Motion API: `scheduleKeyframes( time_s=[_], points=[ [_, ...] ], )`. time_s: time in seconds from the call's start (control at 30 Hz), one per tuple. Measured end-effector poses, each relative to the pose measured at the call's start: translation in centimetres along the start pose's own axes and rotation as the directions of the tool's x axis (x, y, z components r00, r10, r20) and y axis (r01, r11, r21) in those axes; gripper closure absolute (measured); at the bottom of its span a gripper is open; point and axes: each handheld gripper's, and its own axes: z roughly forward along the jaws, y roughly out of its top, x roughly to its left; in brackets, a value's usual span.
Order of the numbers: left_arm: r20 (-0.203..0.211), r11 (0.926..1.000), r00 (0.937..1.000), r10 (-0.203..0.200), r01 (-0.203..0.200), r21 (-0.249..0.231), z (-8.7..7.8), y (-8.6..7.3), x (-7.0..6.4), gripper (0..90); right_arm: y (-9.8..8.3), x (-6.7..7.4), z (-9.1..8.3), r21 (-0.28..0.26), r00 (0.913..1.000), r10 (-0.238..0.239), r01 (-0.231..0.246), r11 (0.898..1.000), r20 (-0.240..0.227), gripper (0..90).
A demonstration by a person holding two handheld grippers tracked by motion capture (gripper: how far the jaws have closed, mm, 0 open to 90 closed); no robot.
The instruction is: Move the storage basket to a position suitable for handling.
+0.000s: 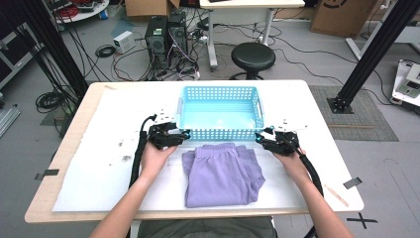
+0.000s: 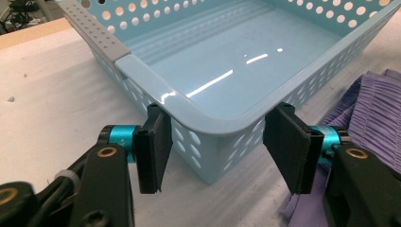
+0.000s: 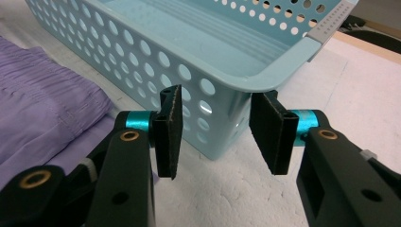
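In the high view, the near edge of the purple garment is folded, so the layers under it are hidden. The tips of the left tool and the right tool are too small there for the contact with the blue basket to be told. In the left gripper view, the far side of the basket is cut off by the top edge, and the garment is cut off at the right edge and partly covered by the right jaw. In the right gripper view, the garment is cut off at the left edge, and the basket at the top.
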Motion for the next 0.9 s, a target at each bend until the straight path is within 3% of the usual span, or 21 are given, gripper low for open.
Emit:
scheduleKeyframes(
  time_s=[0.27,0.37,0.47,0.63,0.9],
  points=[
    [-0.004,1.0000,1.0000,0.008,-0.008,0.003,0.0,0.0,-0.2,43.0,0.0,0.0,0.0,-0.002,1.0000,0.004,-0.004,1.000,-0.001,54.4],
    [-0.008,0.9999,0.9999,0.013,-0.013,0.005,0.0,0.0,-0.2,42.6,0.0,0.1,0.0,0.000,0.9999,-0.002,0.002,1.000,0.011,48.7],
    [-0.021,0.9999,0.9997,-0.011,0.011,0.006,-0.1,-0.1,-0.2,34.3,-0.1,-0.3,-0.1,0.003,0.9997,0.021,-0.021,1.000,0.012,42.3],
    [-0.038,0.9996,0.9989,-0.027,0.027,0.002,-0.6,-0.2,-0.1,30.5,-0.3,-0.8,-0.7,-0.021,0.9980,0.062,-0.062,0.998,0.009,39.1],
    [-0.057,0.9994,0.9978,-0.033,0.033,-0.012,-1.8,-0.7,0.3,28.4,-0.8,-0.6,-1.6,-0.039,0.9977,0.057,-0.056,0.998,0.035,35.5]
  ],
)
